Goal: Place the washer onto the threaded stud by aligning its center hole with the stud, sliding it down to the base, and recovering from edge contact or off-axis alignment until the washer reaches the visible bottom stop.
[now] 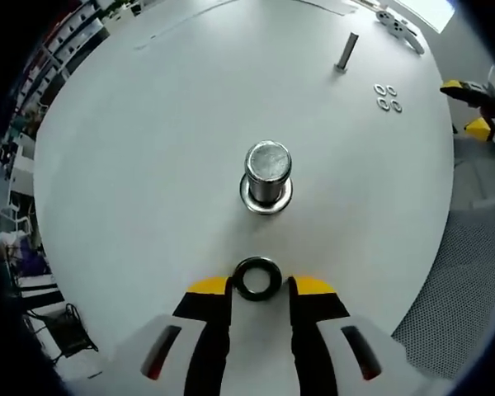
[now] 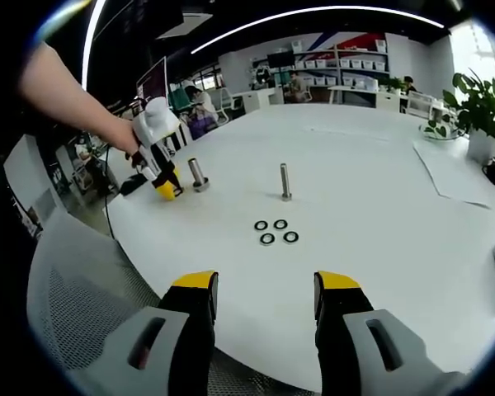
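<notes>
A black washer (image 1: 257, 278) sits between the yellow tips of my left gripper (image 1: 261, 286), which look shut on its edges, just above the white table (image 1: 148, 165). Straight ahead stands a thick steel stud (image 1: 267, 172) on a flanged base, seen from its top. In the right gripper view a person's hand holds the left gripper (image 2: 165, 188), tips down beside that stud (image 2: 198, 175). A thinner threaded stud (image 2: 286, 181) stands mid-table with several loose washers (image 2: 275, 231) in front of it. My right gripper (image 2: 266, 289) hovers open over the near table edge, holding nothing.
The thin stud (image 1: 346, 51) and the loose washers (image 1: 388, 96) lie far right in the left gripper view. A grey mesh chair (image 2: 82, 289) stands by the table edge. A potted plant (image 2: 478, 107) and sheets of paper (image 2: 462, 177) occupy the far right.
</notes>
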`<state>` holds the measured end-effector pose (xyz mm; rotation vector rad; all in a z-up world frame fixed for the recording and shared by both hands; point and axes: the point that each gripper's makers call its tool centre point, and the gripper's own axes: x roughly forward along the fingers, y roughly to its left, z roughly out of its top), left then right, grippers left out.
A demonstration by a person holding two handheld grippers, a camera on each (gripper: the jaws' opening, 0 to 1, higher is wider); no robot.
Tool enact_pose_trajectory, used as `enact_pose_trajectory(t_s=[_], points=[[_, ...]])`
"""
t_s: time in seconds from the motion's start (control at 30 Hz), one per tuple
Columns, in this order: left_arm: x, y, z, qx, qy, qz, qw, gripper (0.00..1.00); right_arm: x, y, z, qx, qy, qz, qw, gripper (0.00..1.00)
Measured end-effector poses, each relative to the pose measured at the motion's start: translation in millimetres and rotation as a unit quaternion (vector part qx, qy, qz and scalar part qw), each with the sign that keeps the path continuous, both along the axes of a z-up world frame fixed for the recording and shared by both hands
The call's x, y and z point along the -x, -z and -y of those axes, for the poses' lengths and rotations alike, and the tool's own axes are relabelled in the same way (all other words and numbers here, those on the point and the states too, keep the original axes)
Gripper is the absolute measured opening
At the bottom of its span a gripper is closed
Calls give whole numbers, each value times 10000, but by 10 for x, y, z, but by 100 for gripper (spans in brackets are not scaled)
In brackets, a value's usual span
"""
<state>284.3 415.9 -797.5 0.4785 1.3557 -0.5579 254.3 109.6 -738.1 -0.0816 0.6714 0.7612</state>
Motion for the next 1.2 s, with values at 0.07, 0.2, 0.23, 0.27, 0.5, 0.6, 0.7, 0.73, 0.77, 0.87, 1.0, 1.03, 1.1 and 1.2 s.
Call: enact_pose_trajectory(t_s=[0.07, 0.2, 0.23, 0.27, 0.5, 0.6, 0.7, 0.73, 0.77, 0.87, 1.0, 1.03, 1.1, 1.2], points=[[-9, 2, -6, 1, -47, -5, 10000, 24, -1, 0, 2, -15, 14, -9, 10000, 49], [-25, 3, -16, -58, -99, -48, 9999, 21, 1, -3, -6, -27, 3, -4, 10000, 49], [-22, 2, -12, -84, -75, -74, 9999, 21, 1, -6, -6, -27, 3, -1, 10000, 49], [-17, 3, -4, -102, -74, -85, 9999, 21, 1, -8, -7, -36, 5, -5, 10000, 49], [-4, -7, -12, -111, -166, -43, 9998, 20, -2, -10, -6, -58, 20, -1, 10000, 49], [-10, -12, -32, 67, -246, 13, 9997, 20, 1, -9, -8, -55, 9, -9, 10000, 49], [-20, -2, -20, 56, -155, 52, 9999, 20, -3, -9, -2, -59, 26, -9, 10000, 49], [-13, -2, -10, 43, -129, 55, 9999, 20, -3, -7, -1, -56, 30, -16, 10000, 49], [-13, -3, -11, 37, -112, 57, 9999, 20, -3, -7, -1, -55, 30, -16, 10000, 49], [-9, -4, -29, 124, -77, 48, 9999, 19, 4, 1, -5, -39, 8, -32, 10000, 49], [-19, -1, -40, 66, 45, 32, 10000, 19, 6, -1, -3, -42, 21, -38, 10000, 49], [-23, -2, -43, 56, 55, 42, 10000, 19, 5, -2, 0, -45, 28, -39, 10000, 49], [-30, 1, -50, 56, 33, 51, 10000, 19, 6, -3, -1, -46, 25, -38, 10000, 49], [-31, -13, -37, 79, 44, 67, 9999, 19, 7, 6, -2, -33, 9, -41, 10000, 49]])
